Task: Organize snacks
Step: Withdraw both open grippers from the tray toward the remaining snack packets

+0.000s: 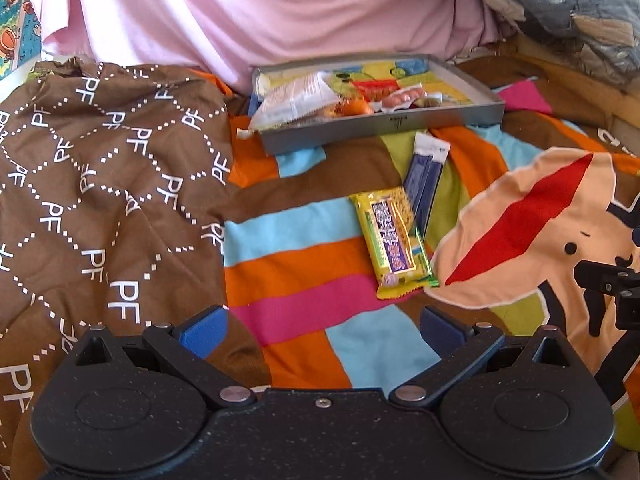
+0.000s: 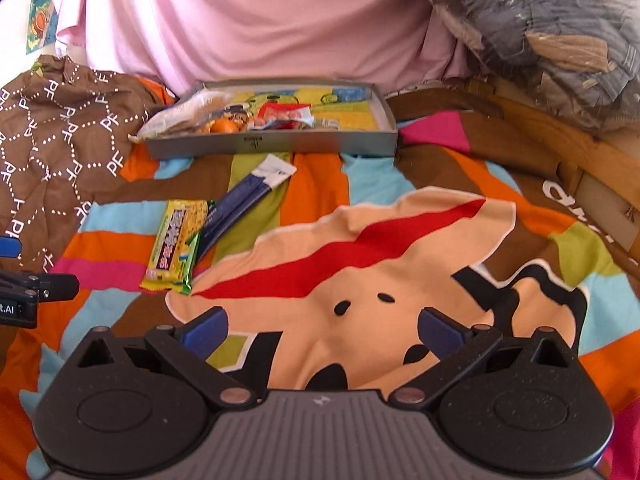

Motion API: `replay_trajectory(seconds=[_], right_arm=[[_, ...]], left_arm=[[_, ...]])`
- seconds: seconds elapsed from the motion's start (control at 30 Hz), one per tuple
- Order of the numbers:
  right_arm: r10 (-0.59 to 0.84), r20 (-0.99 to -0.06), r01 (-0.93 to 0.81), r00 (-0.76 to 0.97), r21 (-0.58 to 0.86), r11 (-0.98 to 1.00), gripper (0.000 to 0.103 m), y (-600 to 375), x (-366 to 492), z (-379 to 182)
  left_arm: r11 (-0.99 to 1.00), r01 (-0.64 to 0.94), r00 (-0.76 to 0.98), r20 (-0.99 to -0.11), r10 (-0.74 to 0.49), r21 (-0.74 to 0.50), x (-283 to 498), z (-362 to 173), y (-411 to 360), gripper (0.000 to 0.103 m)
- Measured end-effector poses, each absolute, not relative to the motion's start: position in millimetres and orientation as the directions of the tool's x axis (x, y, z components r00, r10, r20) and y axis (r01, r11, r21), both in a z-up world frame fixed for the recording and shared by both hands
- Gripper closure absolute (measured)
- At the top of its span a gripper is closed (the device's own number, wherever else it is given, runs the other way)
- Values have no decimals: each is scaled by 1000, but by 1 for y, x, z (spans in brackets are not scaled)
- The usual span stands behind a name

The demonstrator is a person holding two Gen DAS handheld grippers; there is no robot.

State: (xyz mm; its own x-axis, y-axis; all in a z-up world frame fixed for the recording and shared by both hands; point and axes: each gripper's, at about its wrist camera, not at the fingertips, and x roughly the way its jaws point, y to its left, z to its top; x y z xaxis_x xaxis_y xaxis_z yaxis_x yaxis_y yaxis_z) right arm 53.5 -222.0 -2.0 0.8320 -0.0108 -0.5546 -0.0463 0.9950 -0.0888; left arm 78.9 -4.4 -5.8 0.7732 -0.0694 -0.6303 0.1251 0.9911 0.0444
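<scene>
Striped bedsheet [image 1: 304,256]: left gripper [image 1: 324,326] spread wide, empty; yellow snack bar [image 1: 394,240] and blue packet [image 1: 424,180] lie before the grey tray [image 1: 384,128].

Right gripper [image 2: 322,328] likewise gapes, empty, the tray [image 2: 272,142] far ahead, the bar [image 2: 176,244] left.

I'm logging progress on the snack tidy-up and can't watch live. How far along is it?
Partly done. Several snacks already lie in the grey tray, among them a white packet. Nothing is in hand: the left gripper and right gripper are both open and empty above the blanket. Still outside the tray: the yellow snack bar and the blue stick packet, touching side by side.
</scene>
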Motion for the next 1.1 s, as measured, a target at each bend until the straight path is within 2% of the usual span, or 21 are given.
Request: replay_trajectory(seconds=[0.43,0.63,0.93,1.1], right_arm=[[-5,-601,-84,799,-120,989,0,-220,78,-10],[-9,-597,-79,802,-121,990,0,-225,89,-7],[-19,-583,-82,813,-146,986,0,-231,106,0],[-31,-579,-75,815,-158,985,0,-233,113,2]], left_arm=[[989,147,726,-682,-90,26,107,-17,-2,1],[988,155,743,-662,-103,21,130,-17,-5,1],[974,223,763,-615,-200,-40,167,-25,-27,1],[971,237,753,-623,-210,-41,186,-31,-47,1]])
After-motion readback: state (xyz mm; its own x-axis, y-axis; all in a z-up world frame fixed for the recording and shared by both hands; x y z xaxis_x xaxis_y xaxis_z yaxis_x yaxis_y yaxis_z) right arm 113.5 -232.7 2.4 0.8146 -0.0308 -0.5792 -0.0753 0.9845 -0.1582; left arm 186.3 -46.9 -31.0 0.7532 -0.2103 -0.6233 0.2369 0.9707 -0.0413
